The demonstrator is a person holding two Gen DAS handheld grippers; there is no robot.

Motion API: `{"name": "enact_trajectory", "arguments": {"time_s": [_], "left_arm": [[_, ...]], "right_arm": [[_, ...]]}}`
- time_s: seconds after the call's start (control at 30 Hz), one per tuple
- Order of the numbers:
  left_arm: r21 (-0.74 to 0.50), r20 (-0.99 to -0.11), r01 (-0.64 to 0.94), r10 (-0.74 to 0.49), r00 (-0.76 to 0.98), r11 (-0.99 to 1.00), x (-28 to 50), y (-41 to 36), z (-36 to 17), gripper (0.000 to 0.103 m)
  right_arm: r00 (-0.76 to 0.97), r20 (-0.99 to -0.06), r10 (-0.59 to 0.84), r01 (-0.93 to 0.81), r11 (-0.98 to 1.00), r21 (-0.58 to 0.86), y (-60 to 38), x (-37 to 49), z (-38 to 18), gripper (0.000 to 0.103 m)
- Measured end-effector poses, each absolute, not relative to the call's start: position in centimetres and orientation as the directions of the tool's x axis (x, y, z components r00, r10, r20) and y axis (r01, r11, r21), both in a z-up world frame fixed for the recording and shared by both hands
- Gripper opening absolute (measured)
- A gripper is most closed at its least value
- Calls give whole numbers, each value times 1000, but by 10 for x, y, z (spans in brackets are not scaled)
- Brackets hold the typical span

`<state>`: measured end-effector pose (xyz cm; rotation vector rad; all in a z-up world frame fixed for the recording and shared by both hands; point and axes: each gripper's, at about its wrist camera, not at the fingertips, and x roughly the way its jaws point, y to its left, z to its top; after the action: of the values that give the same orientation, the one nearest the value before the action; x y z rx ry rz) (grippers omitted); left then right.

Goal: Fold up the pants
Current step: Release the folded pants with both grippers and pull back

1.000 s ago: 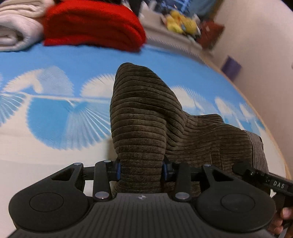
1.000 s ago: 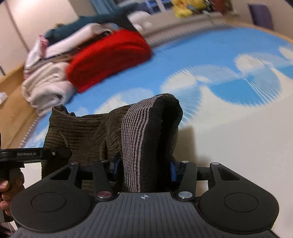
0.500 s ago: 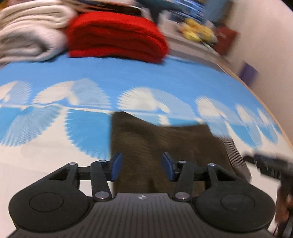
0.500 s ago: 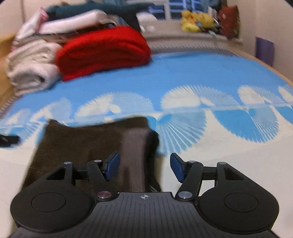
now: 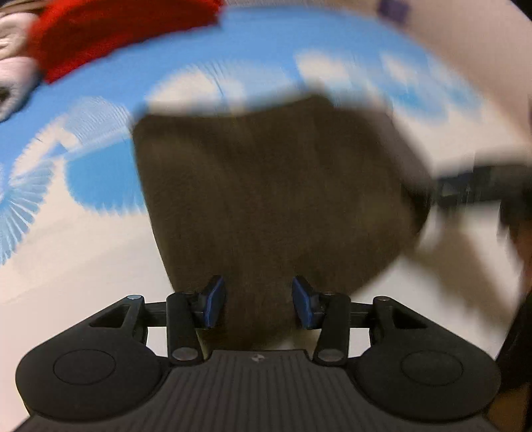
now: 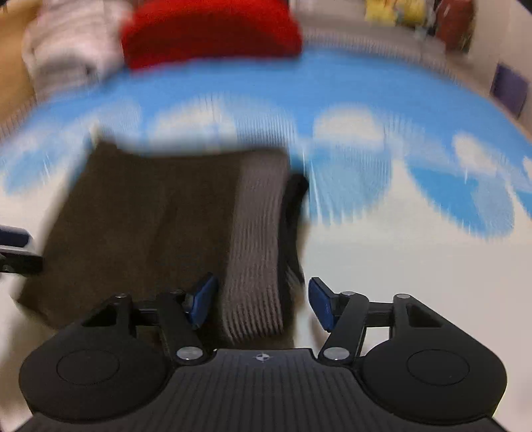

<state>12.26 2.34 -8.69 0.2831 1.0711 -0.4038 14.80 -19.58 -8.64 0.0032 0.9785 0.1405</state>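
The brown corduroy pants [image 5: 272, 192] lie folded flat on the blue-and-white patterned bed cover [image 5: 76, 156]. My left gripper [image 5: 258, 304] is open above their near edge, blue pads apart with cloth showing between them. In the right wrist view the pants [image 6: 149, 226] lie flat with the grey ribbed waistband [image 6: 257, 246] along their right side. My right gripper [image 6: 262, 305] is open over the near end of the waistband. The other gripper shows blurred at each view's side edge [image 5: 475, 186]. Both views are motion-blurred.
A folded red blanket [image 6: 209, 33] and a pile of pale folded clothes [image 6: 73, 50] lie at the far side of the bed. Yellow soft toys [image 6: 399, 13] sit behind them. A purple object [image 6: 510, 88] stands against the wall at the right.
One second ago both grippers were shut on raised folds of the pants. They have let go, the pants now lie flat, and both grippers have drawn back and tilted downward.
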Motion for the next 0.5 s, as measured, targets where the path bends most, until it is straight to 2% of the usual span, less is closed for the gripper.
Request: {"name": "enact_trajectory", "arguments": {"time_s": [0.03,0.13,0.23,0.3,0.37,0.47,0.5], "left_arm": [[101,-879,495,-156,451,863,114,16,-88,54],[166,-835,490,-142,531,856,99,7,-69,54],[136,-769,393,-153,621,910,92,14,-41,67],[149,-717,296,-103,690,943,85,17,-15,77],[137,-656,221,-79,751,966,71,20,8,83],[146,-588,175,-57,807,974,43,11,34,87],[151,-565,153,-42,824,977,30,8,40,89]], "right_arm": [[531,-839,119,-73,993,95,-202,149,-90,73],[563,-814,143,-40,988,146,-208,150,-70,70],[685,-723,91,-62,996,66,-204,137,-28,69],[737,-665,119,-79,993,89,-209,130,-3,70],[780,-608,149,-108,989,104,-212,115,21,76],[830,-533,164,-135,986,93,-215,90,47,89],[839,-515,175,-147,984,96,-217,82,51,90]]}}
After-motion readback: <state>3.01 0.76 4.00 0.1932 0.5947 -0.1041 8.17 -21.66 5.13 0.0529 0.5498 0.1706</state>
